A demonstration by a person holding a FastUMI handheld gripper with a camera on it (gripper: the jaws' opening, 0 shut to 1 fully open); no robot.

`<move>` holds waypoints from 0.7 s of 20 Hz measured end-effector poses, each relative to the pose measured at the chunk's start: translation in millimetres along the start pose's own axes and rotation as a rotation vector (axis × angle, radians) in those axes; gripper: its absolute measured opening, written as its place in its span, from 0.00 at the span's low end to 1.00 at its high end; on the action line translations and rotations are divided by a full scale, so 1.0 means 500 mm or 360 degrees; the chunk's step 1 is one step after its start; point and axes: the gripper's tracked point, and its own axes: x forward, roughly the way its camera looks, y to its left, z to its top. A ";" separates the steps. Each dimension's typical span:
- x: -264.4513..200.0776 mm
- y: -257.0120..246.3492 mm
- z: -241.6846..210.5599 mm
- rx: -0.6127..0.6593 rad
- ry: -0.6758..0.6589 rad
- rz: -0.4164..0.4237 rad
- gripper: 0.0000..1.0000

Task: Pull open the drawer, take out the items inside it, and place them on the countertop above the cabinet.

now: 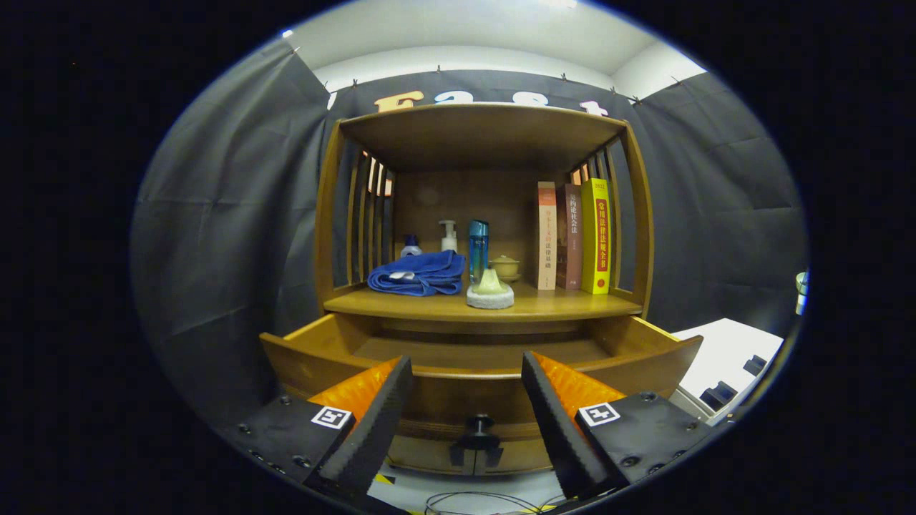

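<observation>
The tool (466, 383) is hovering with fingers spread wide, holding nothing. The drawer (479, 372) is standing pulled open just ahead, its dark knob (478, 426) lying between and below the fingertips; the bench (429, 304) lies above and beyond.

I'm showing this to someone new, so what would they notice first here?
Probably the wooden cabinet's pulled-out drawer, just beyond the open hand-held gripper, whose fingers hold nothing. Next, on the countertop above, a folded blue towel sits left of a tall blue bottle, with three upright books to the right.
</observation>
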 end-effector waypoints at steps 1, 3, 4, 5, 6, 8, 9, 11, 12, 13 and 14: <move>-0.001 -0.002 -0.016 0.0008 0.0003 -0.0010 0.99; 0.003 -0.006 -0.040 0.0021 0.0011 -0.0028 0.99; 0.006 -0.009 -0.047 0.0017 0.0004 -0.0037 1.00; 0.010 -0.011 -0.053 0.0010 -0.0003 -0.0041 1.00; 0.013 -0.010 -0.059 0.0002 -0.0005 -0.0042 1.00; 0.022 -0.007 -0.070 -0.0010 -0.0003 -0.0036 0.99; 0.028 -0.007 -0.074 -0.0015 -0.0001 -0.0036 0.99; 0.035 -0.012 -0.082 -0.0008 0.0017 -0.0047 0.99; 0.042 -0.013 -0.086 0.0001 0.0023 -0.0050 0.99; 0.047 -0.019 -0.087 -0.0005 0.0031 -0.0073 0.99; 0.056 -0.019 -0.087 -0.0015 0.0016 -0.0069 0.99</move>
